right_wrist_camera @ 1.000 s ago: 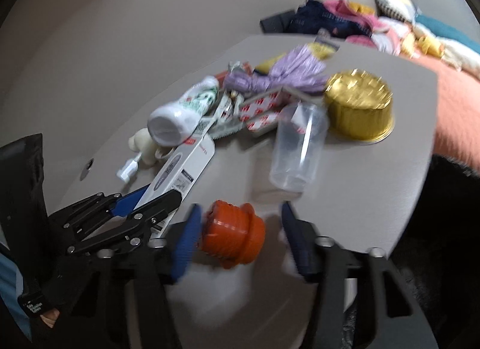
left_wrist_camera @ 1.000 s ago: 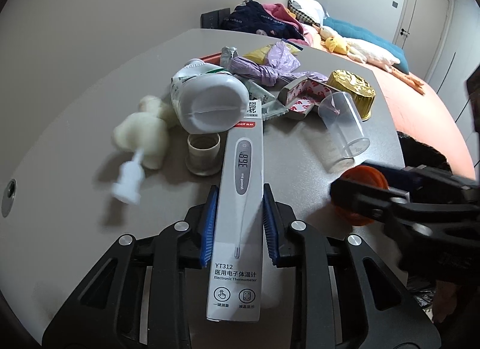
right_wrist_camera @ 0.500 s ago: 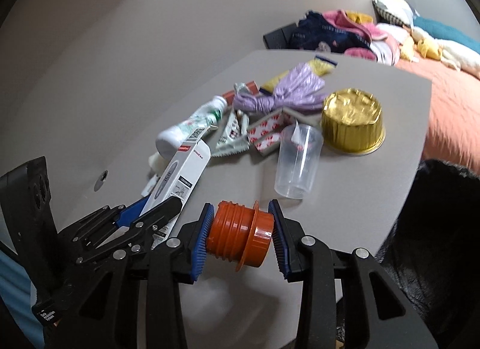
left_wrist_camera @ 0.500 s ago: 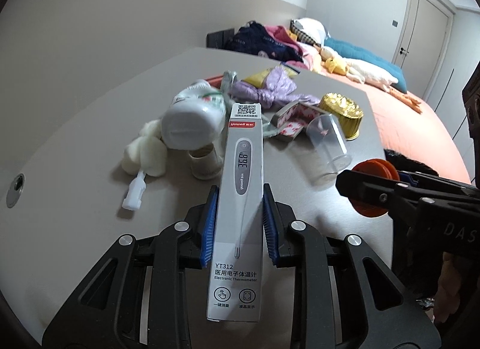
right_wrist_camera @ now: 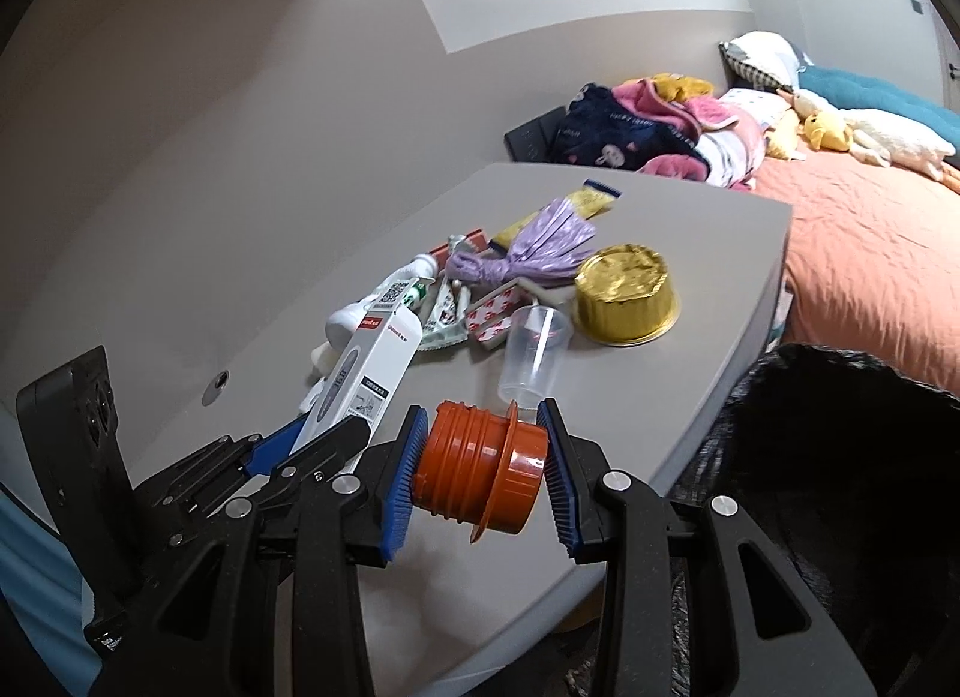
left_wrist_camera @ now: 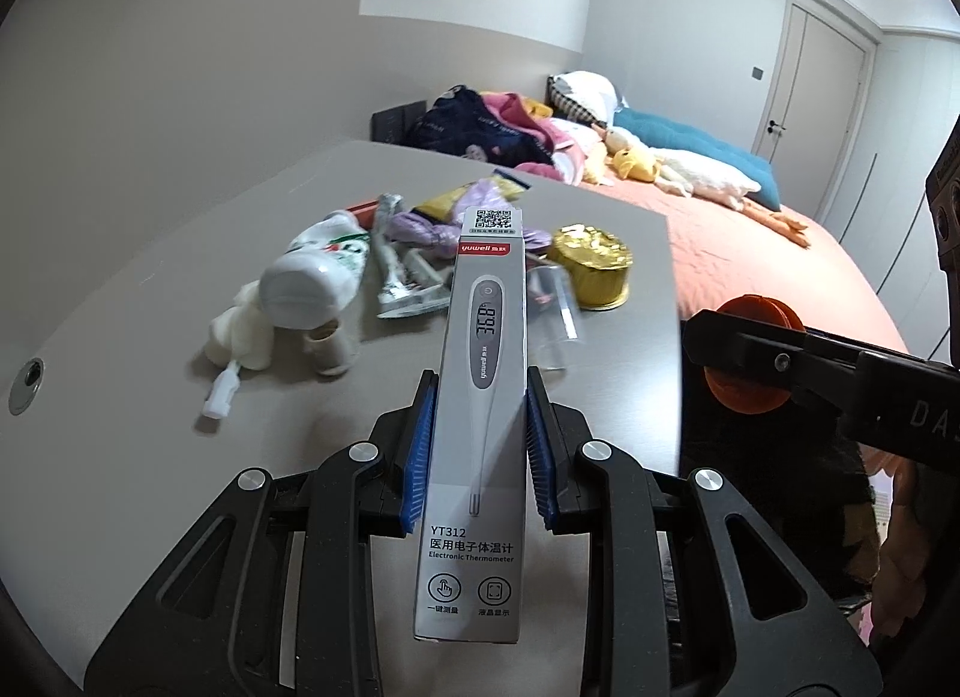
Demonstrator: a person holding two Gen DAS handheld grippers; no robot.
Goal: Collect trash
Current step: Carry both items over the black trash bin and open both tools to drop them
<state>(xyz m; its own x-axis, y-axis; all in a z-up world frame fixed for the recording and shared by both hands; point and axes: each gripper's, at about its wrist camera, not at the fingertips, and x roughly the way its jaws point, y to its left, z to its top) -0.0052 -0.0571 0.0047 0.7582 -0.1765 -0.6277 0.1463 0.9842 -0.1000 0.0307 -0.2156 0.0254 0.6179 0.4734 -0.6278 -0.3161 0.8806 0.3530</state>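
Observation:
My left gripper [left_wrist_camera: 479, 451] is shut on a white thermometer box [left_wrist_camera: 480, 397] and holds it above the grey table [left_wrist_camera: 150, 301]. My right gripper [right_wrist_camera: 483, 472] is shut on an orange ribbed plastic cap [right_wrist_camera: 480, 472], which also shows in the left wrist view [left_wrist_camera: 753, 361], lifted over the table's near edge. A trash pile lies further back: a white bottle [left_wrist_camera: 312, 277], a clear plastic cup [right_wrist_camera: 531, 352], a gold foil cup [right_wrist_camera: 627, 292], a purple bag [right_wrist_camera: 543, 253] and wrappers [right_wrist_camera: 492, 319].
A cream lump [left_wrist_camera: 240, 331], a small beige cup [left_wrist_camera: 330, 349] and a white nozzle [left_wrist_camera: 219, 397] lie at the left. A black bag [right_wrist_camera: 840, 433] sits beside the table at the right. A bed [left_wrist_camera: 750, 253] with clothes and pillows stands behind.
Both grippers have lifted and pulled back from the pile with their objects. The right gripper closed onto the orange cap a second ago.

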